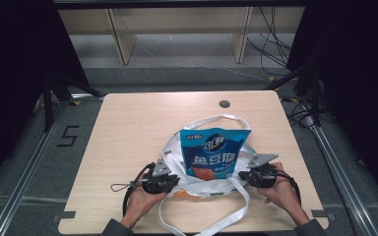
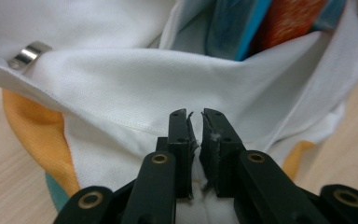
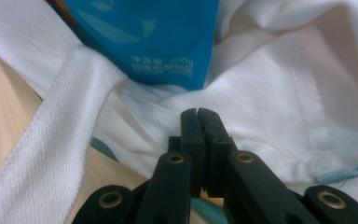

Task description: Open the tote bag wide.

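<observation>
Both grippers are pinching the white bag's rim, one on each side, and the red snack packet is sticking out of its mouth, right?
Not quite: the snack packet is blue, not red, as the high view shows. The rest holds: the left gripper and the right gripper are each shut on the rim of the white bag, one on each side, with the packet sticking out of its mouth.

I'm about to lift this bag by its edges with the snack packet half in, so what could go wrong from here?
The blue snack packet sticks well out of the white tote bag, so it could tip out when lifted. The left gripper and right gripper each pinch only a thin fold of cloth, which may slip. The loose strap near the table edge could snag.
</observation>
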`<action>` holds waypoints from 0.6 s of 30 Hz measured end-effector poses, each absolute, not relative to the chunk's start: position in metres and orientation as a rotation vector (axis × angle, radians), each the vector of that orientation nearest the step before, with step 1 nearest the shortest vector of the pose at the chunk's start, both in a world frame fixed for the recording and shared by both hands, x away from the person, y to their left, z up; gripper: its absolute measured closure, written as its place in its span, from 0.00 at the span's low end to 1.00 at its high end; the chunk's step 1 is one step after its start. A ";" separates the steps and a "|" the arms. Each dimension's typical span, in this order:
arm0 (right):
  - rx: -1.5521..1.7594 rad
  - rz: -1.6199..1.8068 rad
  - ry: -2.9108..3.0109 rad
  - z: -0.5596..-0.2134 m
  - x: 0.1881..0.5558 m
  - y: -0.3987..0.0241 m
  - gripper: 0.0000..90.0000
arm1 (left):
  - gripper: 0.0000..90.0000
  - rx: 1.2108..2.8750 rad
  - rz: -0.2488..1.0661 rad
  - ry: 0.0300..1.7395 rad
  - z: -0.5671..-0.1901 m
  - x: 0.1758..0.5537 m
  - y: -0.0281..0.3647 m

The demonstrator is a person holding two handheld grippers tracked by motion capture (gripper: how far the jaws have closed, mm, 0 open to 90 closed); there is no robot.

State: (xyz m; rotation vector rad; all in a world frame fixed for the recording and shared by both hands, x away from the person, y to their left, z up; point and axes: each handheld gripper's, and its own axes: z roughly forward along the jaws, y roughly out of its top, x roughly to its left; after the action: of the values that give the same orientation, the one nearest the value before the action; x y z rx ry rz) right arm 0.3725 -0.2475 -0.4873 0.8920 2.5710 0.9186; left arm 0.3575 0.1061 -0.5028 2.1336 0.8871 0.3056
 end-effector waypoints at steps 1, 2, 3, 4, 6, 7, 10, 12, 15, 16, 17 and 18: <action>0.893 0.911 2.577 -0.489 0.373 -0.246 1.00 | 0.92 2.126 0.305 0.897 -0.505 0.359 0.105; 0.893 0.904 2.572 -0.489 0.373 -0.246 1.00 | 0.93 2.140 0.317 0.891 -0.506 0.361 0.104; 0.891 0.892 2.570 -0.489 0.373 -0.244 1.00 | 0.94 2.150 0.336 0.884 -0.507 0.361 0.102; 0.886 0.885 2.562 -0.490 0.373 -0.243 1.00 | 0.95 2.173 0.369 0.864 -0.507 0.363 0.100; 0.880 0.880 2.562 -0.492 0.376 -0.242 1.00 | 0.97 2.152 0.342 0.891 -0.511 0.370 0.100; 0.899 0.894 2.556 -0.492 0.378 -0.243 1.00 | 0.97 2.152 0.327 0.893 -0.511 0.372 0.101; 0.914 0.920 2.530 -0.495 0.385 -0.243 1.00 | 0.98 2.137 0.326 0.909 -0.512 0.382 0.103; 0.911 0.905 2.533 -0.494 0.389 -0.242 1.00 | 0.98 2.134 0.343 0.919 -0.512 0.389 0.103; 0.920 0.911 2.494 -0.496 0.402 -0.239 1.00 | 0.99 2.143 0.359 0.923 -0.511 0.404 0.103; 0.932 0.901 2.501 -0.495 0.405 -0.239 1.00 | 0.99 2.137 0.362 0.933 -0.512 0.409 0.103; 0.944 0.919 2.484 -0.496 0.409 -0.239 1.00 | 0.99 2.133 0.365 0.940 -0.512 0.414 0.103; 0.959 0.926 2.476 -0.496 0.412 -0.239 1.00 | 0.99 2.122 0.367 0.948 -0.512 0.419 0.102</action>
State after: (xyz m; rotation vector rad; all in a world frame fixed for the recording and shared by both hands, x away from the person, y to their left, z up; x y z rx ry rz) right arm 0.4122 -0.2389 -0.4964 0.9591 2.4763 0.9255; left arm 0.4190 0.1020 -0.5124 2.1219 0.9483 0.3667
